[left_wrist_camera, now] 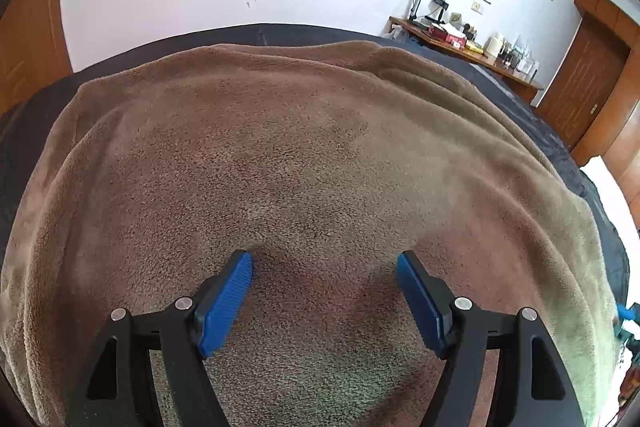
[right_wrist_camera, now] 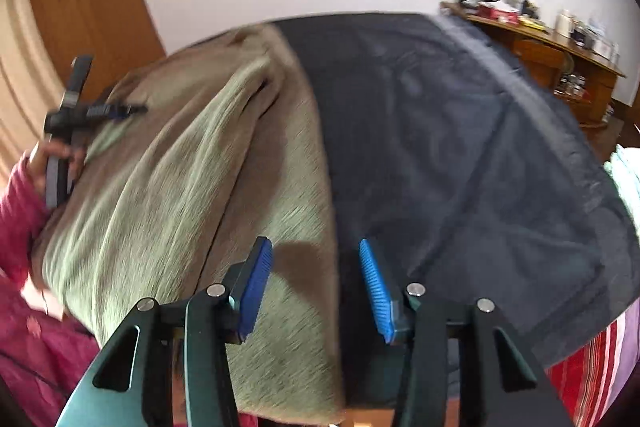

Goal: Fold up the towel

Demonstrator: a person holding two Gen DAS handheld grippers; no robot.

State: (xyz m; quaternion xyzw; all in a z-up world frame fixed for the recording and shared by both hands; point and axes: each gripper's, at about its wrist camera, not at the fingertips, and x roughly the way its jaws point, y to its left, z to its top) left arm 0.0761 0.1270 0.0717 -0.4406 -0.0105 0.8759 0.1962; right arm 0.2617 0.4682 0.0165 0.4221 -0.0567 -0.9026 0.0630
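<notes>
Brown towel (left_wrist_camera: pixel 304 155) lies spread on the dark bed cover (right_wrist_camera: pixel 460 147), covering its left part; the towel's right edge runs toward the near edge of the bed. Left gripper (left_wrist_camera: pixel 324 263) stands apart, pads on or just above the pile, nothing clamped. Right gripper (right_wrist_camera: pixel 316 255) stands apart astride that right edge, holding nothing. Judgement: regrasp phase. Best practice: pinch both layers at the near corners, lift evenly, and keep the edges aligned.

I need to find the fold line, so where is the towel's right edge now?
In the right wrist view, the brown towel ends between the open right gripper fingers, its edge running away over the dark bed cover.
</notes>
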